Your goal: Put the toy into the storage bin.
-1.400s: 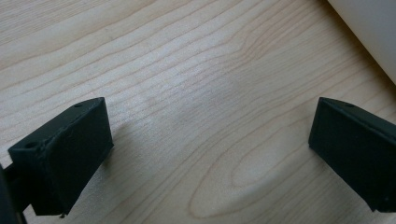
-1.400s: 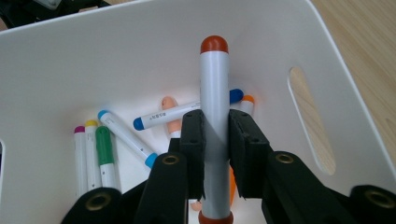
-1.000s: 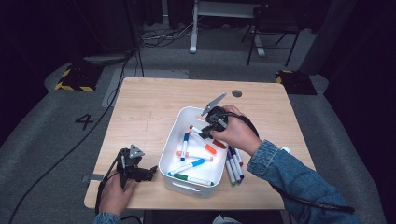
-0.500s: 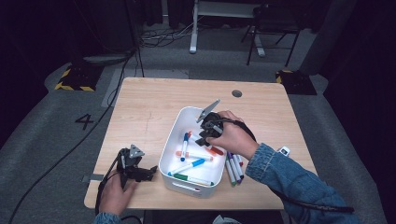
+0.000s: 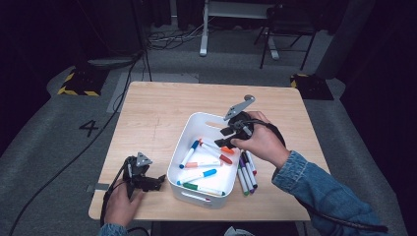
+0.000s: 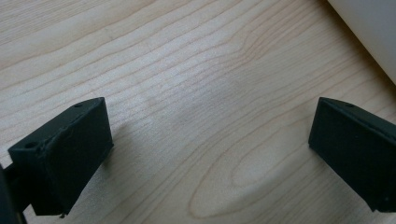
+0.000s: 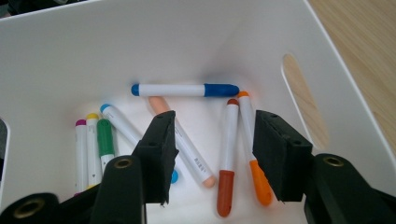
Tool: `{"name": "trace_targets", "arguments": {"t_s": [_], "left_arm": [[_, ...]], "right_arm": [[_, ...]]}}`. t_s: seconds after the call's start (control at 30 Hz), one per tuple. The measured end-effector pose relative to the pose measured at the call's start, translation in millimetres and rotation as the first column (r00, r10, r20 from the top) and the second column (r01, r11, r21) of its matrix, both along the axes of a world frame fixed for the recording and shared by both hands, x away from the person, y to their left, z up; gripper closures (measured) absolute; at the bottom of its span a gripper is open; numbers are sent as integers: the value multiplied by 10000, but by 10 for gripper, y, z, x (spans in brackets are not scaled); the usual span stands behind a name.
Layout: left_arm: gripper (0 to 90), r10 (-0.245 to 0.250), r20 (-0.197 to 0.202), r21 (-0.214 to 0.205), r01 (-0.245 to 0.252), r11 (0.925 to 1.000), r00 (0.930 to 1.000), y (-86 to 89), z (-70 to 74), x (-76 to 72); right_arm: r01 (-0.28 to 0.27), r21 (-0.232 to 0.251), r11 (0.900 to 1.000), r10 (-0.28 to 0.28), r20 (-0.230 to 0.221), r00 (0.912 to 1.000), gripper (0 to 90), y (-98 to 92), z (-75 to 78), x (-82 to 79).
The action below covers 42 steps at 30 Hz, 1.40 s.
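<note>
- The right gripper (image 5: pixel 227 138) sits over the far right corner of the white bin (image 5: pixel 183 142), and its jaws have just been opening. They're now about half apart with nothing pinched between them.
- In the right gripper view the red marker (image 7: pixel 227 154) and the orange marker (image 7: pixel 252 149) lie side by side on the bin floor under the gap between the jaws (not touched by either pad, as far as I can see).
- Also in the bin: a dark blue marker (image 7: pixel 184 89) lying crosswise, a peach one (image 7: pixel 184 142), a light blue one, plus green, yellow and purple ones along one wall.
- A few more markers (image 5: pixel 246 169) lie on the table (image 5: pixel 157 105) just beside the bin's right wall.
- The left gripper (image 5: pixel 142 178) rests near the front left of the table, jaws wide apart over bare wood.
</note>
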<state>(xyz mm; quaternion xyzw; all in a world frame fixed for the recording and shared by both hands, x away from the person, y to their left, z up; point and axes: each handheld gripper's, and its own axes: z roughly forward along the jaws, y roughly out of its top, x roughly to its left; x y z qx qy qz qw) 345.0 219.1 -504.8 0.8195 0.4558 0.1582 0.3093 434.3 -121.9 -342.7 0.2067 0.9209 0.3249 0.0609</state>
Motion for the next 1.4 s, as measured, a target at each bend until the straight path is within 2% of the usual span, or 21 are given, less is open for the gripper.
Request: {"name": "trace_targets", "arguments": {"t_s": [0.13, 0.37, 0.43, 0.6, 0.7, 0.73, 0.83, 0.97, 1.0, 1.1, 1.2, 1.23, 1.4], "left_arm": [[0, -7, -19, 9, 7, 10000, 10000, 0, 1, 0], [0, -6, -19, 7, 6, 10000, 10000, 0, 1, 0], [0, -6, -17, 11, 6, 10000, 10000, 0, 1, 0], [0, -7, -16, 6, 7, 10000, 10000, 1, 1, 0], [0, -6, -15, 12, 6, 10000, 10000, 0, 1, 0], [0, -6, -16, 9, 6, 10000, 10000, 0, 1, 0], [0, -5, -16, 11, 5, 10000, 10000, 0, 1, 0], [0, -5, -15, 10, 5, 10000, 10000, 0, 1, 0], [0, -4, -17, 9, 4, 10000, 10000, 0, 1, 0], [0, -5, -16, 8, 5, 10000, 10000, 0, 1, 0], [0, -5, -16, 10, 5, 10000, 10000, 0, 1, 0], [0, -4, -18, 7, 4, 10000, 10000, 0, 1, 0], [0, 17, 26, -3, -17, 10000, 10000, -2, -2, -1]], "right_arm": [[308, 223, 9993, -309, 27, 9995, 503, -186, 63, 5], [857, 336, 9958, -860, 69, 9963, 512, -462, 74, 54], [1124, 368, 9930, -1122, -75, 9937, 514, -535, 76, 53], [1510, 434, 9876, -1507, -92, 9885, 518, -728, 52, 85], [1808, 270, 9831, -1807, -55, 9835, 524, -844, 1, 112], [1985, 156, 9800, -1983, -169, 9800, 526, -875, -18, 113], [2178, -16, 9760, -2178, -112, 9759, 535, -970, -110, 146], [2587, -432, 9650, -2601, -278, 9652, 548, -1088, -301, 193], [2565, -515, 9652, -2578, -213, 9660, 548, -1115, -344, 210], [2865, -793, 9548, -2906, -453, 9558, 552, -1201, -517, 247], [2977, -1019, 9492, -3043, -569, 9509, 561, -1272, -663, 282], [3110, -1126, 9437, -3192, -646, 9455, 562, -1290, -709, 289], [3348, -1562, 9293, -3492, -756, 9340, 576, -1389, -920, 337]]}}
